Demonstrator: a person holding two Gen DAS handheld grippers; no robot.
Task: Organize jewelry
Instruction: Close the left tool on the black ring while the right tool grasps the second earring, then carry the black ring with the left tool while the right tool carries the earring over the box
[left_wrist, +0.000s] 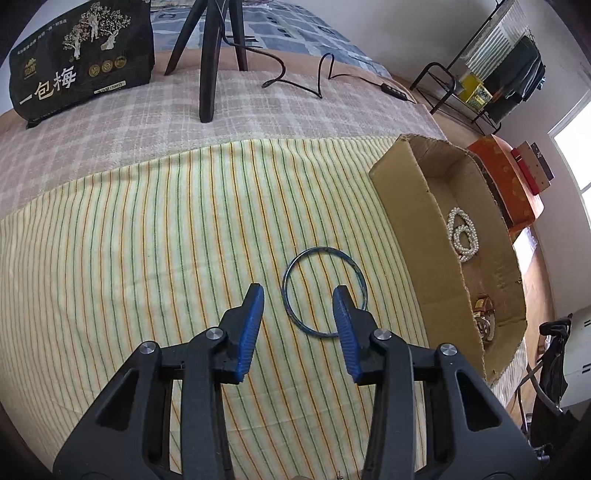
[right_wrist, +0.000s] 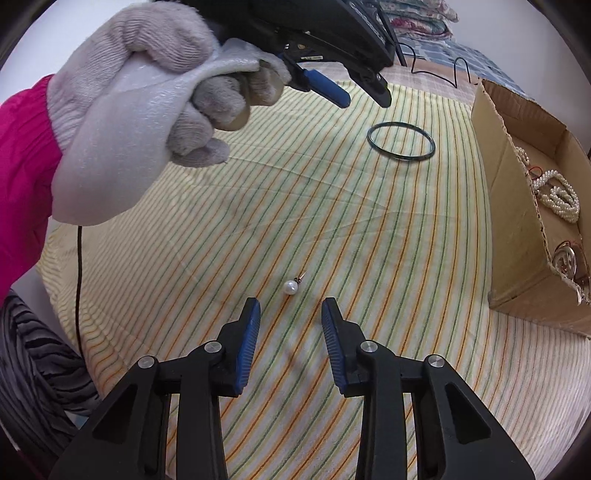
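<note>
1. Blue-padded jaws of the left claw (left_wrist: 298, 301) stand part open with nothing gripped. The near rim of the bangle (left_wrist: 324, 292) lies between the tips, and the right-hand pad sits over the ring's right side; whether it touches I cannot tell.
2. Right claw (right_wrist: 290, 314) is likewise part open and empty. The pearl earring (right_wrist: 291, 286) lies on the cloth just ahead of the gap between its tips, slightly left of centre, apart from both pads.
3. The earring's post points up and to the right, away from the claw, so its long axis runs roughly along the claw's line, not across it. My judgement is that the pads should meet on the round pearl, since the thin post offers little to grip.
4. Each claw is nearer its own piece: left for the bangle, right for the earring.
5. In the right wrist view the gloved left hand (right_wrist: 147, 110) holds its tool above the cloth, with the bangle beyond it.
6. Both pieces rest on a striped cloth (left_wrist: 147, 240) spread over a bed; it is soft and may dimple under pressure.
7. A cardboard box (left_wrist: 406, 192) stands to the right and already holds a pearl strand (left_wrist: 461, 236) and what looks like a watch (left_wrist: 484, 317).
8. Beyond are tripod legs (left_wrist: 207, 74), a cable, a dark printed bag (left_wrist: 81, 59) and a metal rack by a window.
</note>
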